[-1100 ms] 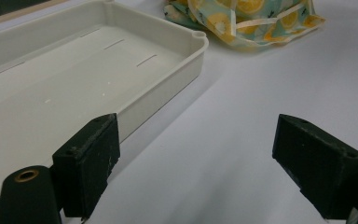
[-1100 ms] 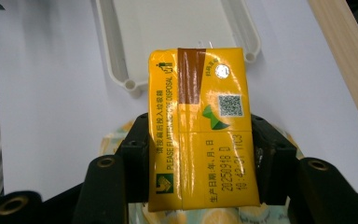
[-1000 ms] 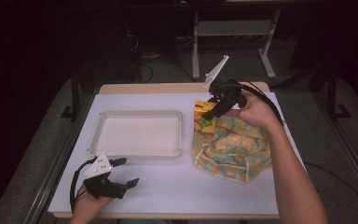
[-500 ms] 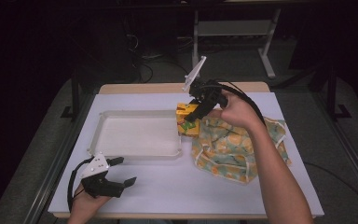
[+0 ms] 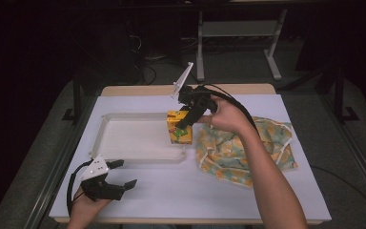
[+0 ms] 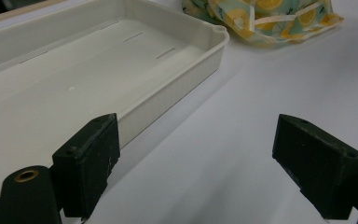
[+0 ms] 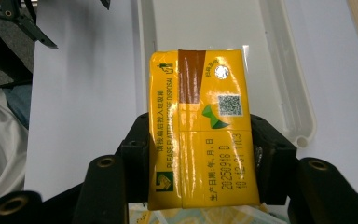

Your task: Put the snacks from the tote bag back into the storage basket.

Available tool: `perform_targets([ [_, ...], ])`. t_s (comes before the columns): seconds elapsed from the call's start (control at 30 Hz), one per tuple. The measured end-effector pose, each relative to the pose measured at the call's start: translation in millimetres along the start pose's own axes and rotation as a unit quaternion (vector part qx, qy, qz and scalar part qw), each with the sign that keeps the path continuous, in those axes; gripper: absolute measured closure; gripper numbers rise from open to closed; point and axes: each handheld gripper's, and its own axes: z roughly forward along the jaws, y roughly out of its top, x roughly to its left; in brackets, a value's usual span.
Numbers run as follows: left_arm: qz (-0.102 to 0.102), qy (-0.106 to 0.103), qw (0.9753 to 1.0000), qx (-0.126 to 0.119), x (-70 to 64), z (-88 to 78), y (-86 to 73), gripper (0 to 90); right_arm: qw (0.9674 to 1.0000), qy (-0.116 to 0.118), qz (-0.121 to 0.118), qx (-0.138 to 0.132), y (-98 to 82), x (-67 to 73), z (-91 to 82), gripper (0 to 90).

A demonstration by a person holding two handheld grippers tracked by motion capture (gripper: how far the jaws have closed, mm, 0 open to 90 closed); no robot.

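Carton held over the tray's right end

We saw the right gripper (image 5: 185,121) pinching a glossy yellow rectangular carton (image 7: 200,126) — printed text, foil dot — above the smooth white plastic tray (image 5: 124,152). Right of the tray lay a crumpled lemon-print cloth (image 5: 238,152); near the tray's front, our left gripper (image 5: 119,174) rested with jaws spread.

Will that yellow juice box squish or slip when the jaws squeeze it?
The yellow juice box probably stays fairly stiff: its flat sides look undented between the right gripper's jaws. Its glossy skin may be a bit slippery. Tall and narrow, it might tip if set down carelessly in the white tray.
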Motion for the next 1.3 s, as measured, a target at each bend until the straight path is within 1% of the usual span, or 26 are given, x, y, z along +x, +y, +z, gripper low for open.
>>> perform_targets([
  [0.13, -0.002, 0.001, 1.0, 0.0, 0.4, -0.2, -0.3, 14.3, 1.0, 0.001, -0.004, 0.003, 4.5, 1.3, 3.8, 48.3],
  [0.17, -0.002, 0.002, 1.0, 0.001, 0.4, -0.3, -0.4, 14.3, 1.0, 0.003, -0.008, 0.002, 6.9, 2.0, 6.4, 48.3],
  [0.3, 0.004, 0.005, 1.0, 0.002, 2.5, -0.7, -1.0, 14.3, 0.9999, 0.006, -0.01, 0.002, 11.2, 3.8, 11.2, 48.3],
  [0.4, 0.003, 0.007, 1.0, 0.003, 3.9, -1.9, -1.5, 14.3, 0.9998, 0.011, -0.014, 0.002, 16.0, 5.4, 17.4, 48.3],
  [0.43, -0.003, 0.008, 1.0, 0.001, 4.1, -2.7, -2.0, 14.3, 0.9998, 0.013, -0.017, 0.006, 18.9, 6.7, 21.3, 48.3],
  [0.5, -0.003, 0.009, 1.0, 0.0, 4.9, -2.9, -2.3, 14.3, 0.9998, 0.012, -0.016, 0.006, 19.8, 7.3, 22.6, 48.3],
  [0.6, -0.007, 0.009, 0.9999, -0.001, 5.2, -3.4, -2.6, 14.3, 0.9996, 0.014, -0.021, 0.009, 22.7, 7.3, 30.0, 48.3],
  [0.77, -0.012, 0.008, 0.9999, -0.001, 4.8, -3.6, -2.6, 14.3, 0.9996, 0.017, -0.017, 0.013, 24.1, 7.8, 35.8, 48.3],
  [0.8, -0.009, 0.009, 0.9999, -0.001, 5.0, -3.5, -2.6, 14.3, 0.9995, 0.018, -0.021, 0.013, 24.3, 7.6, 37.6, 48.3],
  [0.83, -0.006, 0.01, 0.9999, -0.001, 5.3, -3.5, -2.5, 14.3, 0.9995, 0.019, -0.019, 0.016, 24.7, 7.8, 41.4, 48.3],
  [1.0, -0.007, 0.009, 0.9999, -0.002, 5.3, -3.9, -2.5, 14.3, 0.9996, 0.021, -0.016, 0.014, 23.3, 6.1, 48.2, 48.3],
  [1.03, -0.005, 0.009, 0.9999, -0.001, 5.8, -4.1, -2.5, 14.3, 0.9995, 0.024, -0.013, 0.016, 22.2, 4.9, 51.9, 48.3],
  [1.1, -0.005, 0.009, 0.9999, 0.0, 6.1, -4.3, -2.6, 14.3, 0.9995, 0.023, -0.017, 0.015, 21.8, 4.1, 53.1, 48.3],
  [1.17, -0.007, 0.01, 0.9999, 0.0, 6.0, -4.4, -2.7, 14.3, 0.9996, 0.022, -0.01, 0.015, 20.9, 3.8, 57.1, 48.3],
  [1.3, -0.006, 0.009, 0.9999, 0.001, 5.7, -4.6, -2.4, 14.3, 0.9995, 0.026, -0.01, 0.017, 20.5, 3.9, 61.6, 48.3],
])
